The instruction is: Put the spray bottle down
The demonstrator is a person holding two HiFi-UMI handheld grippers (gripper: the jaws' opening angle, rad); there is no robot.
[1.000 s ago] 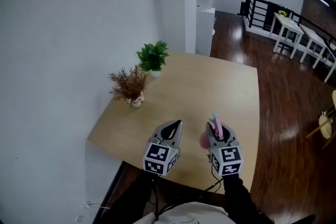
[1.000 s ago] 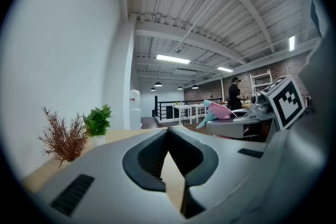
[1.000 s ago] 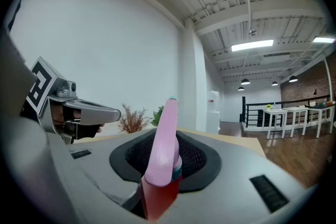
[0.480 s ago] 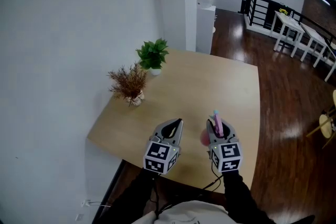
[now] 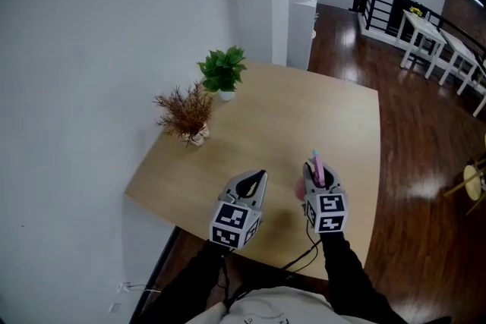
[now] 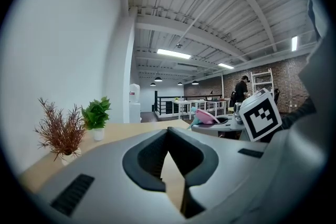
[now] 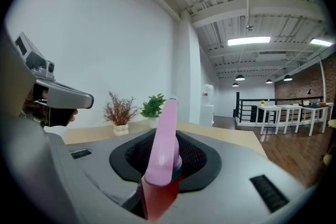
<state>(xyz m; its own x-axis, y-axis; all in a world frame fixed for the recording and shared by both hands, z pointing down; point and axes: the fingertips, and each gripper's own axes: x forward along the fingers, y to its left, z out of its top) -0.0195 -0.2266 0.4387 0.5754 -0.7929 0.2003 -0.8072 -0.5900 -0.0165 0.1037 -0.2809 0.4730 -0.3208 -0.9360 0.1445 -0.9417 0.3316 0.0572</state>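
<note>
Observer: Fig. 1, right gripper [image 5: 316,171]. What state do you read?

Operator: Clamped. I see its jaws pressing on the spray bottle [image 7: 164,147], at the neck where the pink head meets the red body.

Observer: Orientation of the bottle?

Operator: Long axis roughly upright, leaning a little. The pink head rises above the jaws and tips toward the far side; the red body hangs below them. So the bottle lies inside the claw itself, and I judge the coming move to be downward onto the table [image 5: 288,114].

Observer: What lies below?

Operator: Bare wood at the near right of the tabletop, close to the near edge. Whether the base touches the wood I cannot tell from any view.

Observer: And the other hand?

Operator: The left gripper [image 5: 260,177] sits just left of the right one, apart from the bottle, jaw tips together with nothing between. The right hand is the nearer, since it carries the load. Further out, a dried plant [image 5: 186,114] and a green plant [image 5: 222,72] stand at the far left, well apart from the landing spot.
</note>
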